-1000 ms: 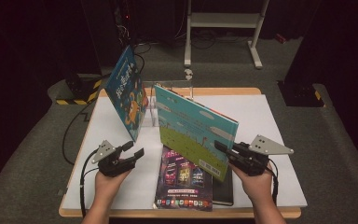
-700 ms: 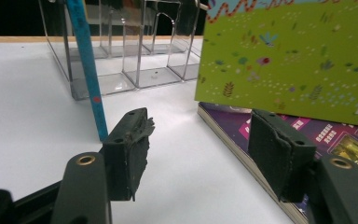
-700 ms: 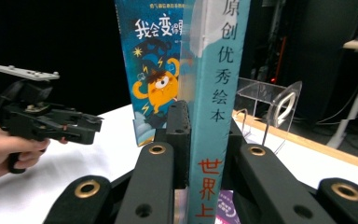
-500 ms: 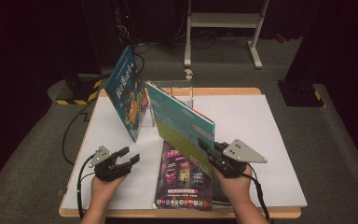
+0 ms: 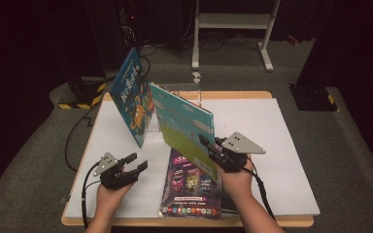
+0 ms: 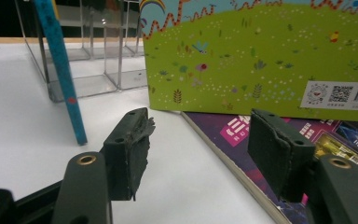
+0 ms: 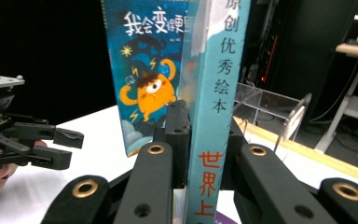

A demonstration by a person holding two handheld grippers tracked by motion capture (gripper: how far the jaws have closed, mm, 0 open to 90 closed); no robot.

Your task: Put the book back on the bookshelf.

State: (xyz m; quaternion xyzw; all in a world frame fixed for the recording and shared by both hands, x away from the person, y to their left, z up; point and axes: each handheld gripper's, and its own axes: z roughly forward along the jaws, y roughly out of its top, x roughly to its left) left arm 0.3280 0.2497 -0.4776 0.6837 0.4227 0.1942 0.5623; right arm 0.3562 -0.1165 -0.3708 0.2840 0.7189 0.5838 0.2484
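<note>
White table | right gripper clamps green book | left gripper released, empty

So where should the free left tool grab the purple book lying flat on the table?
Take the purple book by its left long edge, coming in low from the left with the left tool, whose jaws stand open. That edge lies bare toward the tool; the right side sits under the right tool and the green book it grips.
</note>
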